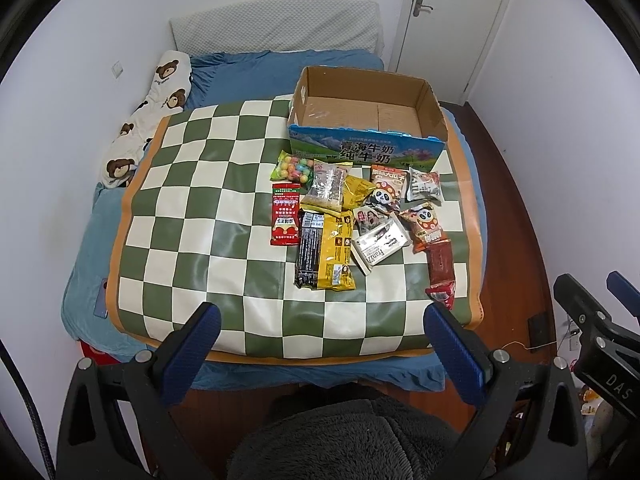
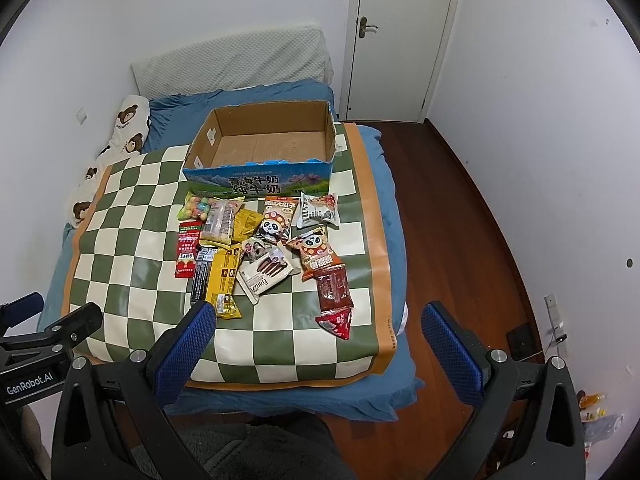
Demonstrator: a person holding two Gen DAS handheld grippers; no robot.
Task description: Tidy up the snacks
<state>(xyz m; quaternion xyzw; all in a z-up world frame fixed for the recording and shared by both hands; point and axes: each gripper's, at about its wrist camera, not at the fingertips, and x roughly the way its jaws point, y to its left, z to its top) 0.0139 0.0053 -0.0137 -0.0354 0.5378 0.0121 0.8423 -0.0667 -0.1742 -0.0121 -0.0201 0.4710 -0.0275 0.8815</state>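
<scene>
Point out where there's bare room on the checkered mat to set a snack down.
The left half of the checkered mat, from its orange edge to the red packet, is bare. So is the near strip before the yellow packet. The cardboard box is empty. Right of centre, packets overlap up to the box front.

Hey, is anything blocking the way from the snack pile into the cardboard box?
Nothing visible does. The cardboard box sits open-topped and empty just behind the snack pile on the checkered mat; only its low front wall must be cleared.
</scene>
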